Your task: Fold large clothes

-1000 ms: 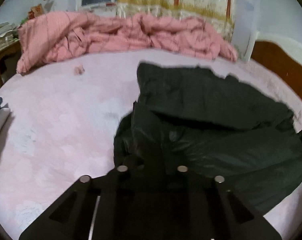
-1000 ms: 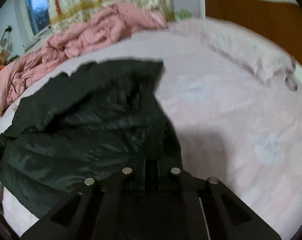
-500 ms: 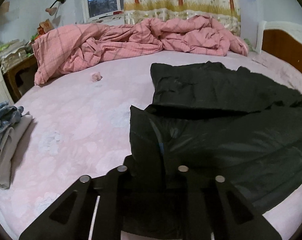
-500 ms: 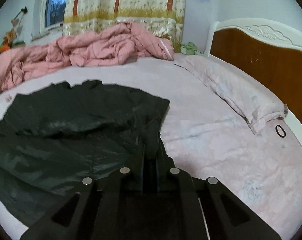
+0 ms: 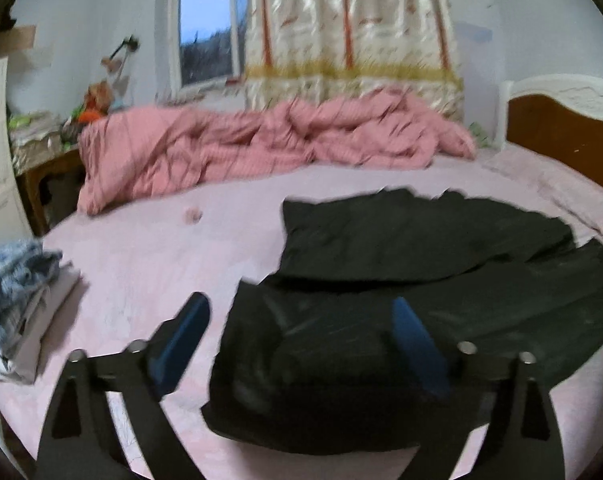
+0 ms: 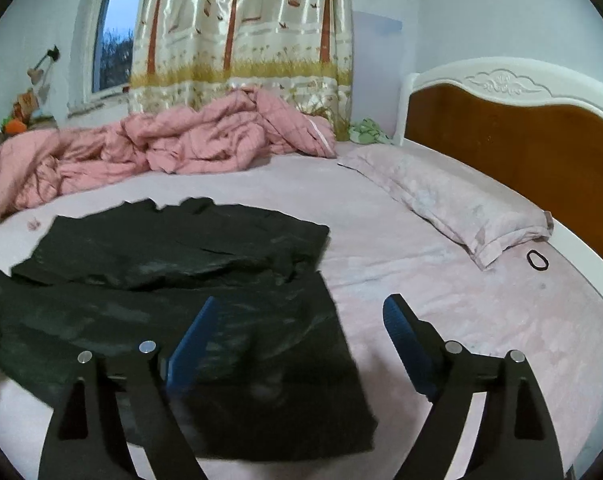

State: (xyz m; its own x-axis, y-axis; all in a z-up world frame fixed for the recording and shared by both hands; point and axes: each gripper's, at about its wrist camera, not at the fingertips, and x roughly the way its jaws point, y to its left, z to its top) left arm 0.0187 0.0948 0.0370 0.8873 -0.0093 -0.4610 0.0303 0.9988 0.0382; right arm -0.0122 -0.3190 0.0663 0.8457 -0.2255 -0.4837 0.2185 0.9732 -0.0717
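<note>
A large black jacket (image 5: 401, 280) lies partly folded on the pink bed sheet (image 5: 141, 256); it also shows in the right wrist view (image 6: 161, 280). My left gripper (image 5: 301, 320) is open and empty, its blue-padded fingers (image 5: 181, 336) spread above the jacket's near left corner. My right gripper (image 6: 301, 320) is open and empty, its fingers (image 6: 405, 340) spread above the jacket's near right corner. Neither gripper touches the cloth.
A crumpled pink duvet (image 5: 261, 148) lies along the far side of the bed. A stack of folded clothes (image 5: 17, 292) sits at the left edge. A pillow (image 6: 453, 200), a black hair tie (image 6: 537, 259) and the wooden headboard (image 6: 521, 136) are on the right.
Both grippers were shut on the jacket's near edge; now both have opened and let it go, and they have risen and pulled back. The jacket lies flatter on the bed.
</note>
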